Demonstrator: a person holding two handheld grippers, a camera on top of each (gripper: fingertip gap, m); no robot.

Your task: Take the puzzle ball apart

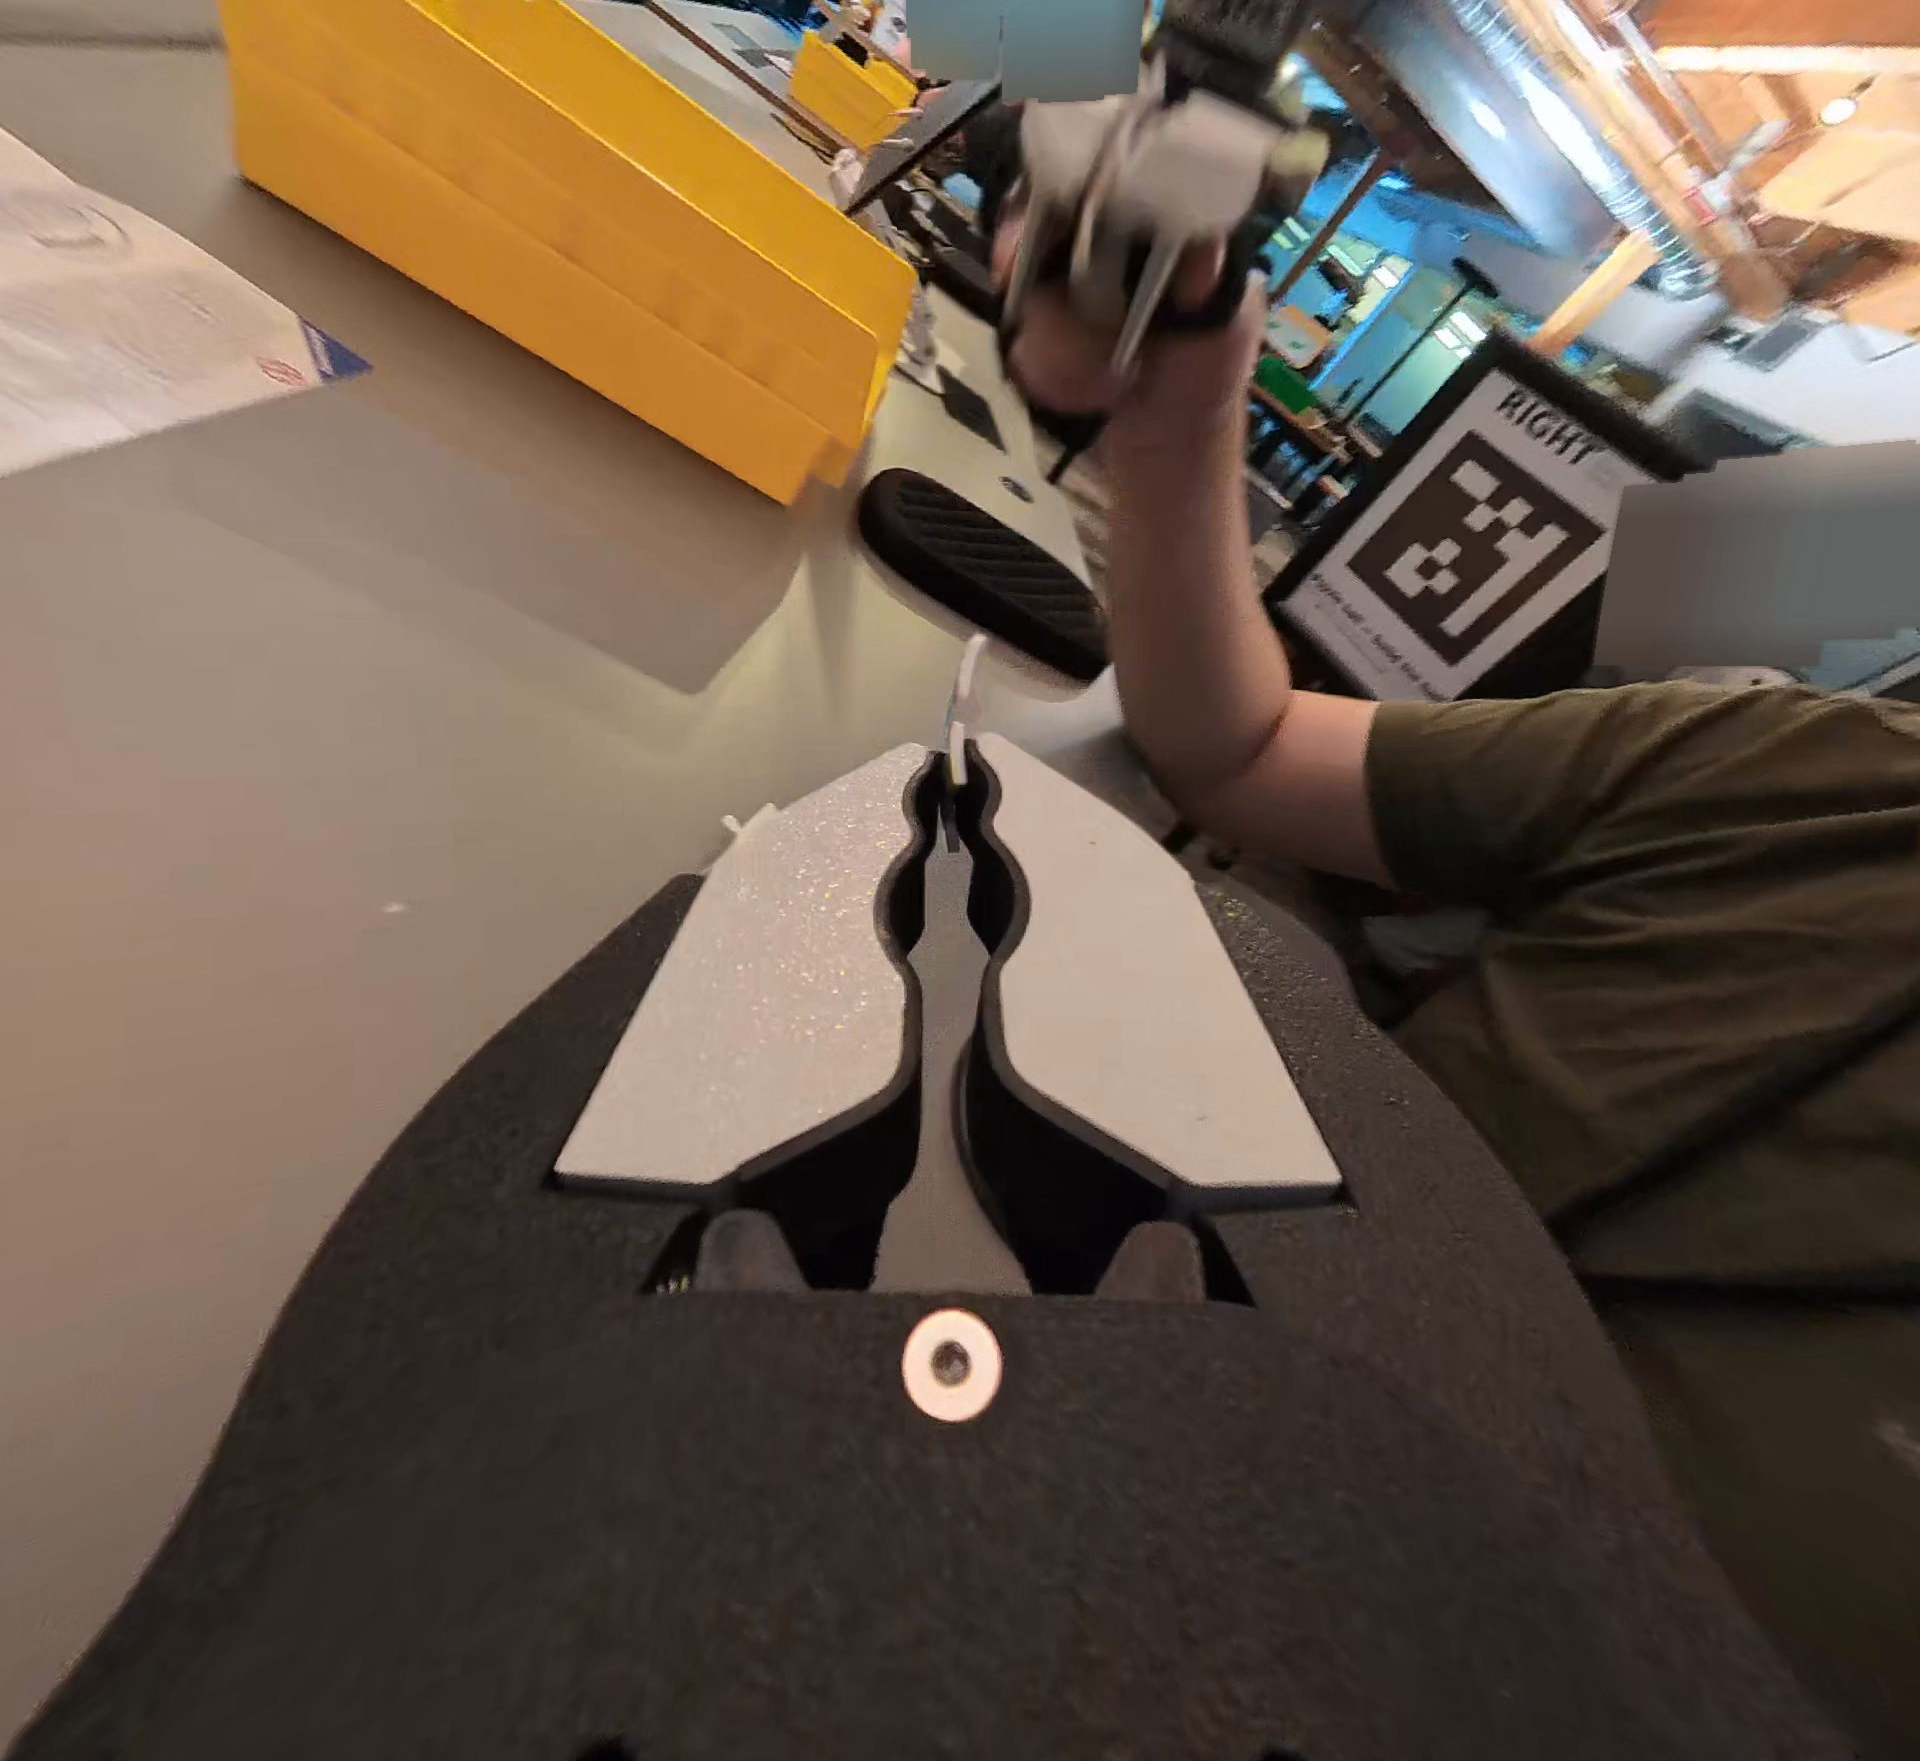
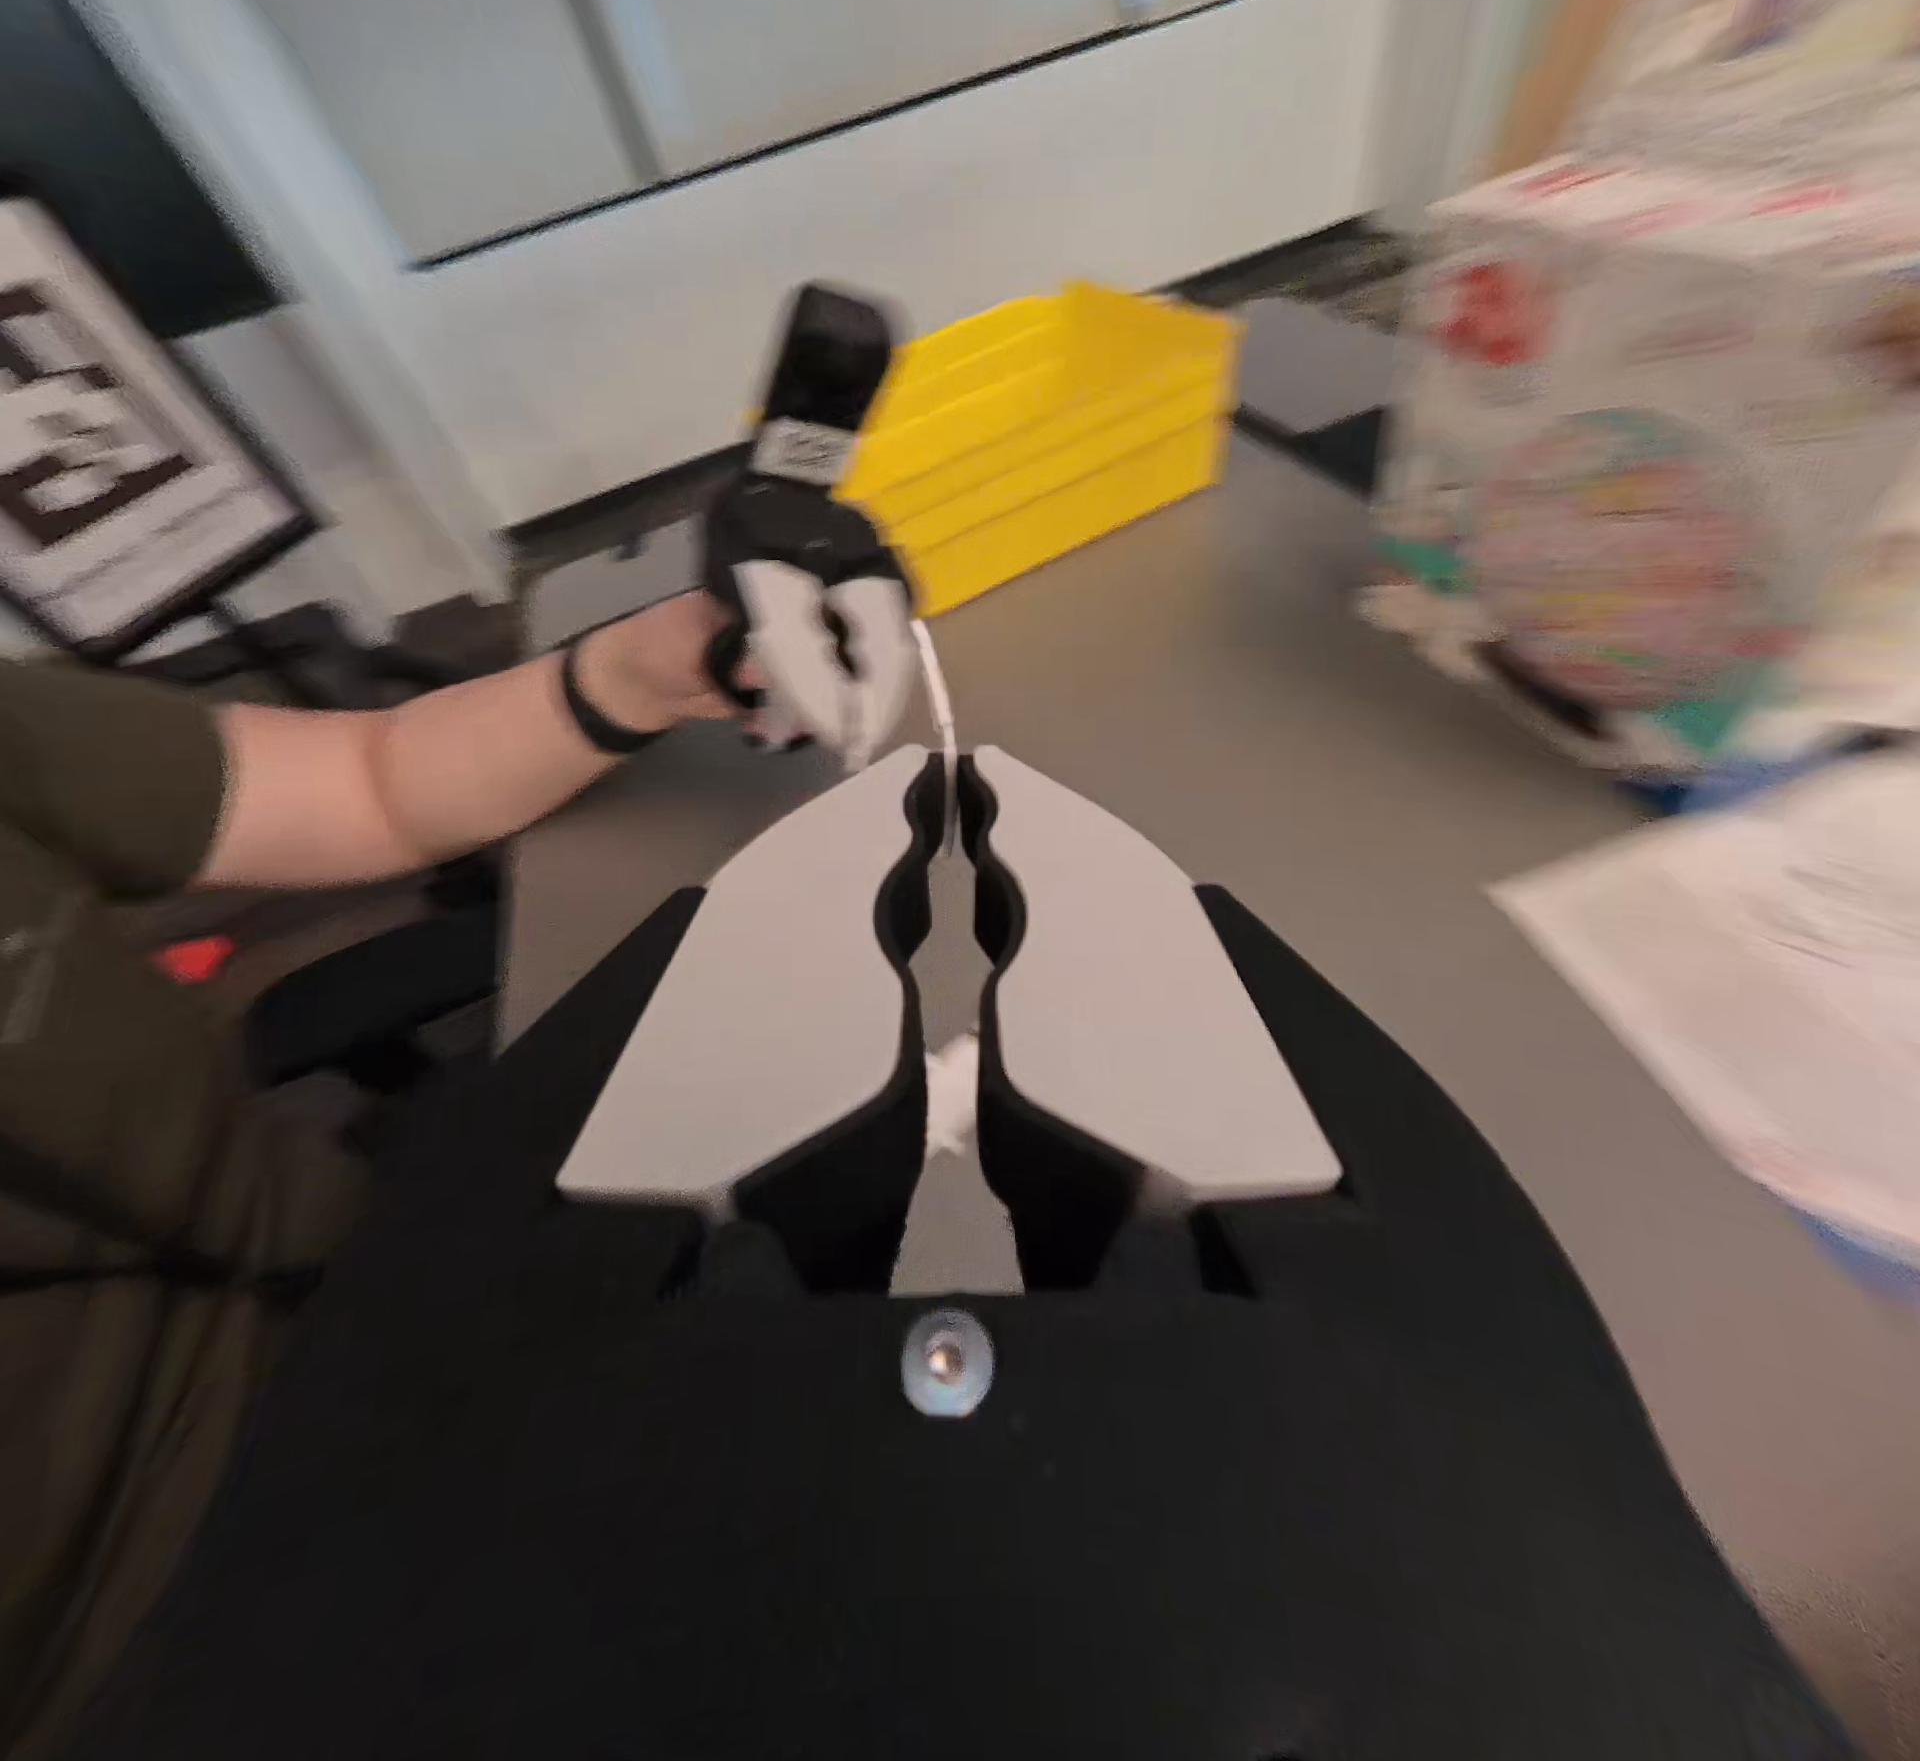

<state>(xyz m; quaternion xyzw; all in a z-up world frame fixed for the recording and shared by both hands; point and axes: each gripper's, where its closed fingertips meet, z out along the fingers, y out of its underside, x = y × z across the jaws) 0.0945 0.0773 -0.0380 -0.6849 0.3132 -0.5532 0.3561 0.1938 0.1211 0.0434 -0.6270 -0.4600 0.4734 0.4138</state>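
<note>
While both views were taken, each tool was closed down to a sliver on one thin white puzzle piece. At centre frame of the left wrist view, the left tool [image 1: 958,776] pinched the piece [image 1: 966,724] at its very tips, jaws nearly touching, with the strip curving up and away beyond them. Centre of the right wrist view showed the right tool [image 2: 951,781] just as narrow, gripping what looked like the same strip [image 2: 935,688]; its far end ran up to the other tool, left of centre. That both tools shared one piece was my reading, not certain, given the heavy blur. No whole ball was visible anywhere; a small white fragment [image 2: 954,1098] lay on the desk [image 2: 1195,672] below the right tool's jaws, possibly another piece. A yellow bin [image 1: 540,225] sat at upper left of the left view, a black ribbed pad [image 1: 982,573] near centre, and white paper [image 1: 125,309] at the left edge. Judged handling: the piece seemed very light, thin and flexible, likely card or plastic sheet, prone to bending or creasing rather than breaking, and slippery edge-on. Best hold would be flat across its faces, close to any slot or joint, pulling straight along its length to avoid a kink.
</note>
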